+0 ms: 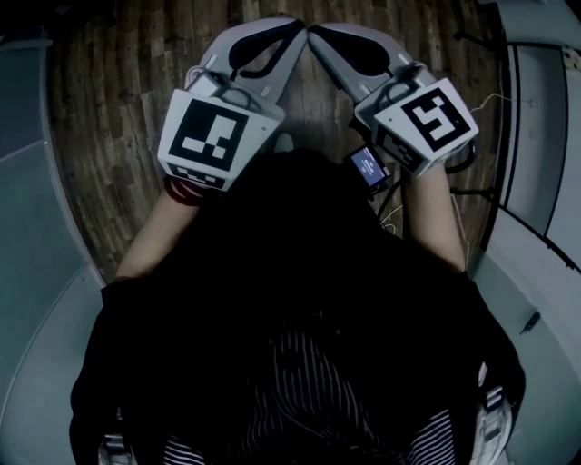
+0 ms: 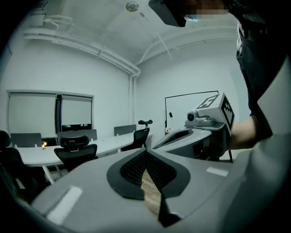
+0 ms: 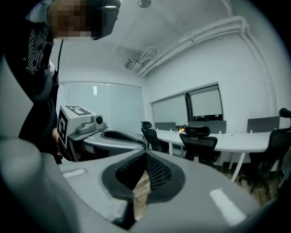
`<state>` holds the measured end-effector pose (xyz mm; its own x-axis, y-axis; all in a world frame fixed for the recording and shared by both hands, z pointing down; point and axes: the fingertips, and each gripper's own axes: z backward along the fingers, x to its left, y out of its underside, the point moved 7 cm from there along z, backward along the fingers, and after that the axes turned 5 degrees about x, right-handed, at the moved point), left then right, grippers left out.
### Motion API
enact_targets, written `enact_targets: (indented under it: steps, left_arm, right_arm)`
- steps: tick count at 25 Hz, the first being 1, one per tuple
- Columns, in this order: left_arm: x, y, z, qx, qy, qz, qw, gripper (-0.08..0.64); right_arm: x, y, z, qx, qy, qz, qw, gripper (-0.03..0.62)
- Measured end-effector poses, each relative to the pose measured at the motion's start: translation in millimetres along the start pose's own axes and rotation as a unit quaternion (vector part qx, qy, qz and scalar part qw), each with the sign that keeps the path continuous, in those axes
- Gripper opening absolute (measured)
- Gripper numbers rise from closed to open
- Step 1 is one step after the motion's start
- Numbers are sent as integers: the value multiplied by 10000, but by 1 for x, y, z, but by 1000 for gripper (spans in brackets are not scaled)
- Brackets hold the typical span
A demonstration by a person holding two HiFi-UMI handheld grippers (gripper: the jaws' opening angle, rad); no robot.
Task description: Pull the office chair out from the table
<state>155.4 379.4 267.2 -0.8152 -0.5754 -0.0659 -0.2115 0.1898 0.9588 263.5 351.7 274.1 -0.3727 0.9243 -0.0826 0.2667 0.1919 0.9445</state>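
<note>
Your left gripper [image 1: 297, 27] hangs above the wooden floor [image 1: 109, 109], well apart from the white table [image 2: 109, 144]. Its tongs are pressed fully together and hold nothing; in the left gripper view only a thin strip of floor shows under the closed pads. Its marker cube [image 1: 213, 136] sits just before your hand, on the side away from the table. In that same view the table lies beyond the gripper, toward the left side. The office chair [image 2: 75, 151], black and with a headrest, stands close against the near long side of the table, in front of the window. A second black chair [image 2: 142, 133] stands at the end of the table, more to the right. Neither gripper touches any chair; both are far from the table's edge. Your right gripper [image 1: 316, 33] comes in from the other side, so the two tips almost meet in a V shape, as far from the table as the left one. Its tongs are also closed tight, and nothing is between them. Its own cube with a square marker [image 1: 438, 118] is near your right forearm, and a small lit screen [image 1: 368, 166] hangs just below it. In the right gripper view the table runs toward the right side, with the black chair against its near side.
</note>
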Motion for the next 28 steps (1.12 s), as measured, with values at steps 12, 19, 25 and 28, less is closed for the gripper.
enact_targets:
  steps: [12,19,25,28]
  left_arm:
    - [123,9,-31,-39,54,243,9997,3]
    - [188,9,-41,-114,373,201,9990,3]
    - [236,9,-43,-236,413,339,9983,3]
    - [265,15,-40,-193,434,366,9982,3]
  right_arm:
    - [-49,-37,-104,256,242,108,9993,0]
    - [-70,-56,-159,250,449,-313,9982,0]
    - [-83,-79,-202,315,640,-280,9971,0]
    - [-85,-86,-229,334,692,-273,9967,0]
